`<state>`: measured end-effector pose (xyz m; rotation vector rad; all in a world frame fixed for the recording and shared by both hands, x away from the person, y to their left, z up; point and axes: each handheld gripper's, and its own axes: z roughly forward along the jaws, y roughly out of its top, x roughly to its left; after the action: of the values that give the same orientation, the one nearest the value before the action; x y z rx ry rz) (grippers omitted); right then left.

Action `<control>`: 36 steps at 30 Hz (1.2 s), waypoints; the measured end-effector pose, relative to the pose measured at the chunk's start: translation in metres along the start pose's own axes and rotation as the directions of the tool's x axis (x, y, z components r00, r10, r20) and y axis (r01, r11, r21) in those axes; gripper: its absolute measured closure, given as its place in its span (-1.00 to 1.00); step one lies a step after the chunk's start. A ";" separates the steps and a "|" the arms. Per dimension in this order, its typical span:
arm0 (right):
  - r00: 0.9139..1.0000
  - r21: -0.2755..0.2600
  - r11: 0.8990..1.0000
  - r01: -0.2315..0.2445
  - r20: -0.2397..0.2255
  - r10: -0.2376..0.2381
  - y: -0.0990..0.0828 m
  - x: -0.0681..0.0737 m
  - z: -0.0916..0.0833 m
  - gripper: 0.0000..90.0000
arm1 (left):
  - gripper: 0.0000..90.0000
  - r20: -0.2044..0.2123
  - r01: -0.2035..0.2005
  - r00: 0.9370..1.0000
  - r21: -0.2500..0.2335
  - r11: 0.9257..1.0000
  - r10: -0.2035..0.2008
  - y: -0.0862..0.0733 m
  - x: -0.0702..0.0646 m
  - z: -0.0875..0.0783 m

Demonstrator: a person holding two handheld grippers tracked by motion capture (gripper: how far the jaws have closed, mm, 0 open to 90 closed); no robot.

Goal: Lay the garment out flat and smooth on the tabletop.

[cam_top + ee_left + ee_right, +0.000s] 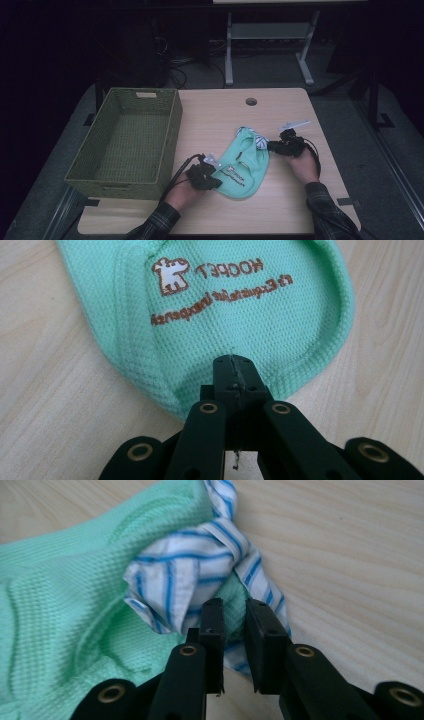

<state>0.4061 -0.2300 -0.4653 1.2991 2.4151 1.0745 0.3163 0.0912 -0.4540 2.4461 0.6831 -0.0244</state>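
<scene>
Left claw (233, 371) pinches mint garment (240, 315) lettered "HOOPET".

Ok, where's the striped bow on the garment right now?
In the high view, the striped bow sits at the green garment's far right edge, just left of the right gripper.

From my high view the room is dim: the table (280, 107) catches soft overhead light while the surroundings sink into near black, and detail is grainy. My 2 gripper views are bright, evenly lit, sharp on the cloth weave, without glare.
</scene>
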 end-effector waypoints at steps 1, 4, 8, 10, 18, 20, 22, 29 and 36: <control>1.000 0.004 1.000 -0.008 0.003 0.008 0.000 -0.001 0.001 0.69 | 1.00 0.001 -0.003 1.000 0.004 1.000 0.003 0.000 0.000 0.000; 1.000 -0.002 1.000 -0.016 -0.005 0.016 -0.001 -0.002 0.004 0.68 | 1.00 0.002 -0.006 1.000 0.005 1.000 0.006 0.000 0.001 0.000; 1.000 0.008 1.000 -0.008 -0.006 0.008 -0.001 -0.001 0.007 0.88 | 1.00 -0.002 -0.002 1.000 0.000 1.000 0.002 0.000 0.000 0.000; 1.000 0.007 1.000 0.001 -0.007 -0.001 -0.001 -0.001 0.004 0.96 | 1.00 -0.005 -0.001 1.000 0.001 1.000 0.001 0.000 -0.001 0.000; 0.999 -0.001 0.999 0.033 0.032 -0.033 0.001 -0.008 -0.010 0.99 | 1.00 -0.015 -0.018 1.000 0.012 1.000 0.018 0.001 -0.002 -0.001; 0.999 0.001 1.000 0.027 0.036 -0.027 0.000 -0.011 -0.012 0.99 | 1.00 -0.015 -0.018 1.000 0.013 1.000 0.018 0.001 -0.002 -0.001; 0.999 0.002 1.000 0.016 0.044 -0.016 -0.004 -0.016 -0.012 0.99 | 1.00 -0.011 -0.012 1.000 0.010 1.000 0.012 0.000 -0.001 -0.001; 1.000 -0.035 0.999 -0.003 0.019 0.003 -0.015 -0.018 -0.013 0.91 | 0.93 0.000 0.007 1.000 0.001 1.000 -0.007 0.002 -0.002 0.000; 1.000 -0.067 0.998 0.003 0.023 -0.002 -0.017 -0.010 -0.028 0.73 | 0.73 0.003 -0.015 1.000 -0.013 1.000 0.015 0.007 -0.003 -0.007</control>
<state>0.3875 -0.2588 -0.4585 1.2798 2.3419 1.1240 0.3160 0.0887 -0.4441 2.4387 0.6617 -0.0176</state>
